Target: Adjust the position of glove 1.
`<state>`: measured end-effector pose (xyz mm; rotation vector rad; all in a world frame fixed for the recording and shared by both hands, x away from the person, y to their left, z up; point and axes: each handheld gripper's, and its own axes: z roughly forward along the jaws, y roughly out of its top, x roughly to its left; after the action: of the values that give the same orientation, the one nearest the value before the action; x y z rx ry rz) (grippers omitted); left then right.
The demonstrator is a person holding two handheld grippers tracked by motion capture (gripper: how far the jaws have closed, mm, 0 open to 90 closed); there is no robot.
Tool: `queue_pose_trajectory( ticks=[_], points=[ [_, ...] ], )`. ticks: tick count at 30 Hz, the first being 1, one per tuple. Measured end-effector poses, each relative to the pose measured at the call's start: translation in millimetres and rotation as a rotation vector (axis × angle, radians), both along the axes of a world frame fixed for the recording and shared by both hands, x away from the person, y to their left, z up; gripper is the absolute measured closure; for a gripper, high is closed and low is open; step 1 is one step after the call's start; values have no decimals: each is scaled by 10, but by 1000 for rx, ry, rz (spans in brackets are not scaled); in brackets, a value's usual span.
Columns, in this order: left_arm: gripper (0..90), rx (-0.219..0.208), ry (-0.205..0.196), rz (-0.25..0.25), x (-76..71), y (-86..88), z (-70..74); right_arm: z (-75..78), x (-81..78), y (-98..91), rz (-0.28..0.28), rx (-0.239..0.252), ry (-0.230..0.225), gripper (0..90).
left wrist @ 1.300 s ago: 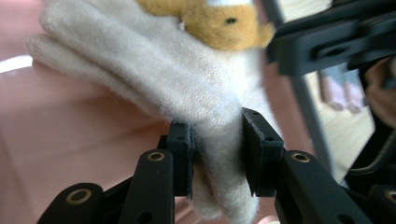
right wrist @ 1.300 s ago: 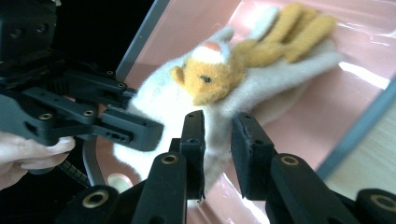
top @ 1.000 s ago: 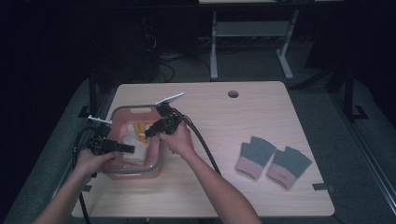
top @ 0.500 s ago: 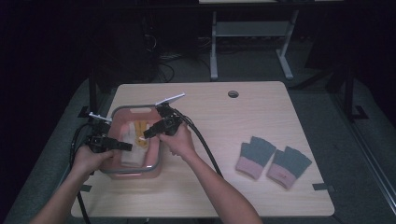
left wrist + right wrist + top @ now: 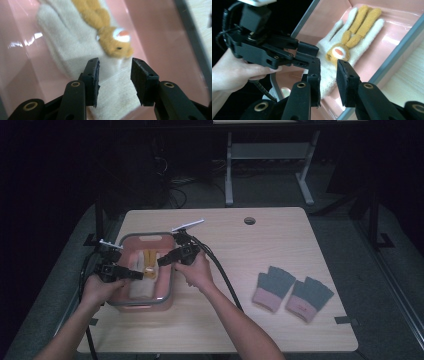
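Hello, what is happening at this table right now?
A person holds a gripper in each hand over a pink bin at the table's left side. Inside lies a cream glove with an orange bear figure on it. The left gripper hangs just above the glove's cuff; its fingers have just been closing a little, but they are apart and grip nothing. The right gripper hovers open at the bin's rim. A grey and pink pair of gloves lies at the right.

Dark room, grey floor (image 5: 380,270), wooden table (image 5: 280,245) (round hole), metal frame (image 5: 265,155) behind
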<state>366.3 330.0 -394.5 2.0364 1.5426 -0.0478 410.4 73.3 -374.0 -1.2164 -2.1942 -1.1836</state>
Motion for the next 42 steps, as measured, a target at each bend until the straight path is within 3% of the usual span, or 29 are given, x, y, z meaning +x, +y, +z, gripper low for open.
queue_pose_trajectory(
  ticks=[7, 11, 16, 24, 35, 42],
  points=[
    [573, 24, 15, 13, 11, -17, -77, -13, -9, -71, -5, 5, 2, 727],
    [573, -12, 0, 14, 0, 9, -40, -13, -20, -109, -8, 15, 1, 721],
    [561, -44, -43, 17, -36, 12, 71, 9, -35, -170, -9, 17, -4, 707],
    [549, -100, -116, -21, -110, -83, 303, 63, -47, -306, -19, 34, -16, 679],
    [493, -133, -168, -91, -160, -304, 501, 108, -36, -590, -58, 49, -20, 649],
    [462, -155, -179, -118, -166, -422, 540, 128, -55, -784, -81, 49, -25, 639]
  ],
)
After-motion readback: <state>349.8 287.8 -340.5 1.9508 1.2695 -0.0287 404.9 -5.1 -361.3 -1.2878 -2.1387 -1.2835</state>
